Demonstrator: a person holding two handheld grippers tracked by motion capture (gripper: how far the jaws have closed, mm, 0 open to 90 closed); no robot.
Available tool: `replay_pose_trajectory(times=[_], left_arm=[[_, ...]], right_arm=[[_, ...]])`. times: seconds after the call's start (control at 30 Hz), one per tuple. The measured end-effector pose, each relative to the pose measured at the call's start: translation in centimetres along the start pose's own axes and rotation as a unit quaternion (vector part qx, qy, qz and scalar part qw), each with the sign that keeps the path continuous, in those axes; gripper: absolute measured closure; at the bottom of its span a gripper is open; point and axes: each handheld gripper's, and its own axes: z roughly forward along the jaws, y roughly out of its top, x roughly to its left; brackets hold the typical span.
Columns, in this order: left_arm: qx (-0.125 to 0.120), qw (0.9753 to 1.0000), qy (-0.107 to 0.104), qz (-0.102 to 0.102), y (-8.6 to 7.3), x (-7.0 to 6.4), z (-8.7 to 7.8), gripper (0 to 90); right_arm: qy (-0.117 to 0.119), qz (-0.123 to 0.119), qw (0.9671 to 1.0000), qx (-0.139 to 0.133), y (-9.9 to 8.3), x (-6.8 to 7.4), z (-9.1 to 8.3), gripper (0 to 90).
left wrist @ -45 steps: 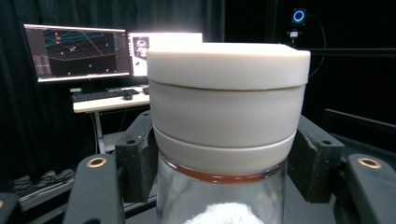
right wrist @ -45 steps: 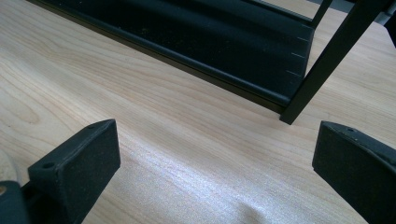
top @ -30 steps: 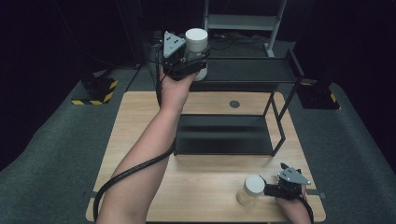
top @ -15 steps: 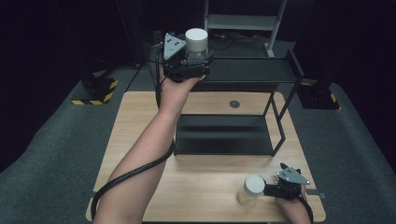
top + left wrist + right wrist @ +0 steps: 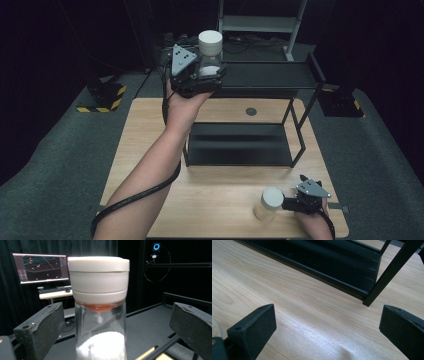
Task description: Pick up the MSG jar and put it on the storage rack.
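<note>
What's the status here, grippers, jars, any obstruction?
Left gripper open, jaws astride upright white-lidded jar at black rack's top shelf. Right gripper open beside second jar on table. No obstruction visible.

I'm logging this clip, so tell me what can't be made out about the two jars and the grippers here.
- Raised jar: left gripper view cuts off its base at the bottom edge; whether the jaws touch it is unclear.
- Left gripper: high view, its body hides the jaws.
- Table jar: high view too small to tell its contents.
- Right gripper: jaws wide apart over bare table.
</note>
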Motion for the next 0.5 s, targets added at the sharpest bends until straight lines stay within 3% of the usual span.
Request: replay_pose_trajectory(times=[0.23,0.5], left_arm=[[0.000,1.0000,0.004,0.006,-0.7,-0.3,-1.8,0.4],[0.001,0.9999,-0.007,0.009,-2.2,-0.2,-3.9,0.4]], right_arm=[[0.000,-0.001,1.0000,0.001,0.0,0.1,0.0,0.1],[-0.001,-0.004,1.0000,0.002,0.1,0.1,0.0,0.1]])
